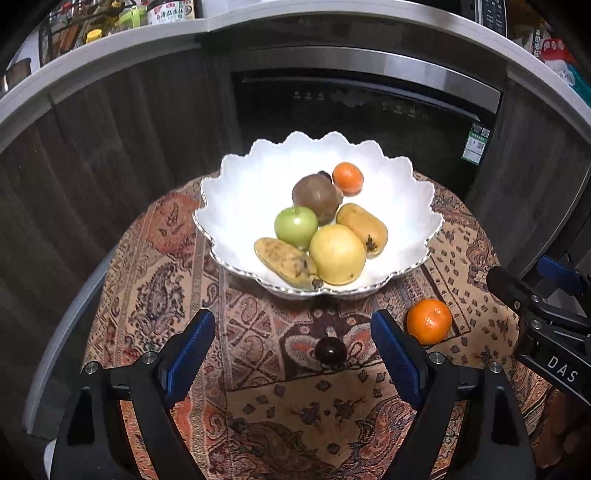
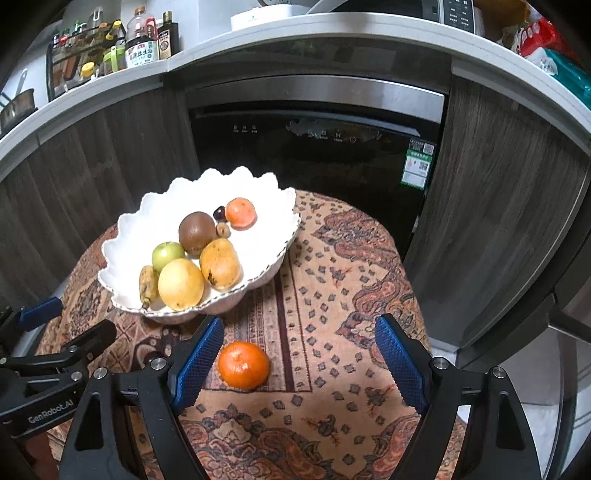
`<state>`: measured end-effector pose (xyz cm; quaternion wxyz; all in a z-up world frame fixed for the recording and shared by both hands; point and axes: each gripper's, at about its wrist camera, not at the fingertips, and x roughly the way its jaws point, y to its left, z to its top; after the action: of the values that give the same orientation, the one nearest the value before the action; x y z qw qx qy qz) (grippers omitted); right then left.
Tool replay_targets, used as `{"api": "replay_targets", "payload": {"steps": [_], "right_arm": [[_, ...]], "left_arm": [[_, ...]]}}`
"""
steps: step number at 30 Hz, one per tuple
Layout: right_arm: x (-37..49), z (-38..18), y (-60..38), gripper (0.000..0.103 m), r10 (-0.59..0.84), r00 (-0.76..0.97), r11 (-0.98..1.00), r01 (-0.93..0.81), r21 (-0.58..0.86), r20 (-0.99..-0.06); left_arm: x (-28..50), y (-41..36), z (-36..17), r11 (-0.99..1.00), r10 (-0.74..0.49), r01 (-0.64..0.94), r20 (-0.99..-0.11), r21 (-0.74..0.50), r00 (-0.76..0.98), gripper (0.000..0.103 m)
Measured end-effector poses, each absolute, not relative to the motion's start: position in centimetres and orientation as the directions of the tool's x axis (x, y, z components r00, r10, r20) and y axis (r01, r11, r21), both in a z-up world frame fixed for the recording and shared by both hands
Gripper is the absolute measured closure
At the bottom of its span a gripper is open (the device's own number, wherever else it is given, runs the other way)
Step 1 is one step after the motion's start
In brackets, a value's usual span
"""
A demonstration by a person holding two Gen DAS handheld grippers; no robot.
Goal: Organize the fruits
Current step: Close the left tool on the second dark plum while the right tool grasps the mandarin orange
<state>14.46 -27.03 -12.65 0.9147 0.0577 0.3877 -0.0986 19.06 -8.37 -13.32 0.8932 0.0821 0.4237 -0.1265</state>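
Note:
A white scalloped bowl [image 1: 236,206] [image 2: 125,236] sits on a round table covered with a patterned cloth [image 1: 258,398] [image 2: 332,280]. It holds several fruits, among them a green apple [image 1: 296,226], a brown kiwi [image 1: 317,195] and a small orange [image 1: 348,178]. On the cloth in front of the bowl lie a loose orange [image 1: 429,320] [image 2: 243,364] and a dark plum [image 1: 330,350]. My left gripper [image 1: 293,349] stands open with the plum between its blue pads, untouched. Open as well, my right gripper [image 2: 299,356] has the loose orange close to its left pad [image 2: 199,362].
Behind the table stand dark wood cabinets and a black built-in appliance [image 2: 314,147] under a pale counter [image 2: 295,33] with bottles [image 2: 144,40]. The table's edge curves away on the left and right. Each gripper's body shows at the side of the other's view.

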Motion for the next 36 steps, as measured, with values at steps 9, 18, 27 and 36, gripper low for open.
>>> {"api": "replay_targets", "payload": {"steps": [9,18,27,36], "right_arm": [[14.7,-15.3,-27.1,0.018,-0.120,0.663,0.973,0.225,0.043,-0.738],[15.3,-17.0,-26.7,0.018,-0.104,0.650,0.978,0.205,0.042,-0.753],[15.9,-18.0,-27.0,0.018,-0.093,0.637,0.978,0.204,0.051,-0.766],[16.0,-18.3,-27.2,0.018,-0.084,0.632,0.976,0.207,0.064,-0.771]], "left_arm": [[19.4,-8.5,-16.1,0.957,-0.148,0.288,-0.802,0.032,0.579,0.017],[19.8,-8.8,-18.8,0.953,-0.144,0.300,-0.827,0.031,0.543,0.024],[20.7,-9.6,-20.9,0.951,-0.153,0.308,-0.846,0.014,0.511,0.038],[20.8,-10.5,-21.6,0.937,-0.206,0.348,-0.850,-0.029,0.485,0.070]]}}
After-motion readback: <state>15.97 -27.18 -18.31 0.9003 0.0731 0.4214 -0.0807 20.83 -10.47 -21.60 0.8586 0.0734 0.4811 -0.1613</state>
